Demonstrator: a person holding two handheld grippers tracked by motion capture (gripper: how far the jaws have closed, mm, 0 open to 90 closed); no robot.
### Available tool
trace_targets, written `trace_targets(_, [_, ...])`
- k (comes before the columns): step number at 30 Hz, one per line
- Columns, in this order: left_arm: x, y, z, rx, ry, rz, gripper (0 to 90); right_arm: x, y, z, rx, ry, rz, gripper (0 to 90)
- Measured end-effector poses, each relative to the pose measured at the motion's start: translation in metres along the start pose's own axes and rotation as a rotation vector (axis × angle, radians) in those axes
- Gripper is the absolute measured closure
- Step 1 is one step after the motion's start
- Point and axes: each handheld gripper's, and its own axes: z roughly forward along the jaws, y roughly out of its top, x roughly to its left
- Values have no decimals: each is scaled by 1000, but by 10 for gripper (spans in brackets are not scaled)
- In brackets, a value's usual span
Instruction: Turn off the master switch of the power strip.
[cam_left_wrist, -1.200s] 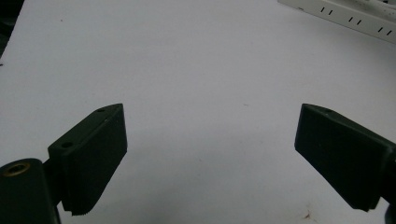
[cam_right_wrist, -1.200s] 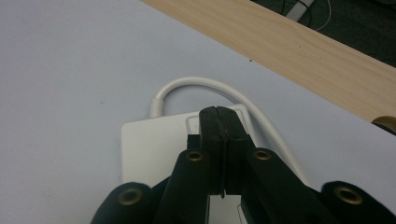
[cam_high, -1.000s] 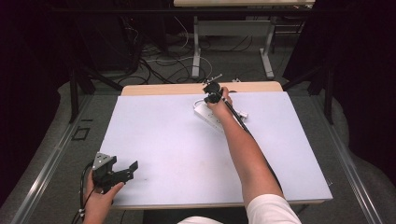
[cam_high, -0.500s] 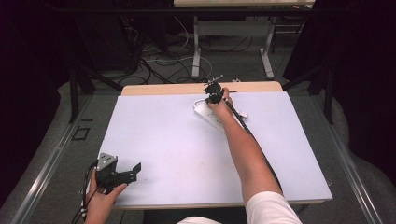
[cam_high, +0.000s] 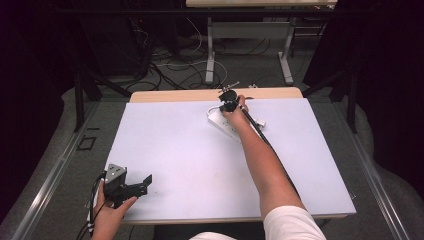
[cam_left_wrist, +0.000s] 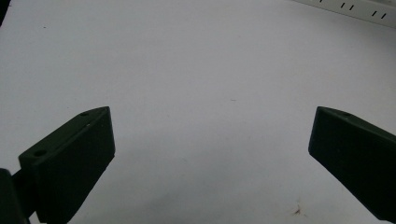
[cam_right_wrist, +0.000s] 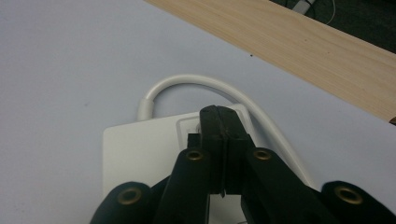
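A white power strip (cam_high: 231, 126) lies at the far middle of the white table (cam_high: 190, 160). My right gripper (cam_high: 227, 102) is at its far end, jaws shut together with nothing between them. In the right gripper view the shut tips (cam_right_wrist: 223, 121) sit over a recessed rectangular part of the power strip (cam_right_wrist: 140, 158), whose white cable (cam_right_wrist: 187, 81) loops off that end. My left gripper (cam_high: 145, 182) rests near the front left corner, open and holding nothing. In the left gripper view, bare table lies between the spread jaws of the left gripper (cam_left_wrist: 210, 135), and the power strip (cam_left_wrist: 355, 7) is far off.
A wooden strip of tabletop (cam_high: 200, 94) runs along the far edge beyond the white sheet. The person's right forearm (cam_high: 265, 165) stretches across the right half of the table. Cables and desk legs (cam_high: 210, 55) lie on the floor behind.
The left gripper has turned a little, so its jaws point more to the right. The right gripper has stayed on the power strip's far end.
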Motion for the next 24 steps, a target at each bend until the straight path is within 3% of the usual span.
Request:
trace_targets(2, [0, 0, 0, -1, 0, 1, 5, -1, 0, 0, 5, -6, -5, 900])
trace_targets(4, [0, 0, 0, -1, 2, 1, 5, -1, 0, -1, 13, 6, 31, 900])
trace_targets(7, [0, 0, 0, -2, 0, -4, 6, 1, 2, -4, -4, -6, 24, 883])
trace_targets(10, [0, 0, 0, 0, -1, -3, 5, 4, 3, -6, 25, 0, 35, 849])
trace_targets(11, [0, 0, 0, -1, -1, -4, 5, 5, 0, -6, -2, 14, 28, 819])
trace_targets(12, [0, 0, 0, -1, -1, -6, 5, 4, 2, -11, 73, -13, -6, 801])
trace_targets(15, [0, -1, 0, 1, -2, -4, 6, 6, 1, -11, 42, 9, 16, 770])
trace_targets(24, [-2, 0, 1, 3, -9, 7, 7, 7, 4, -32, 6, -16, 5, 676])
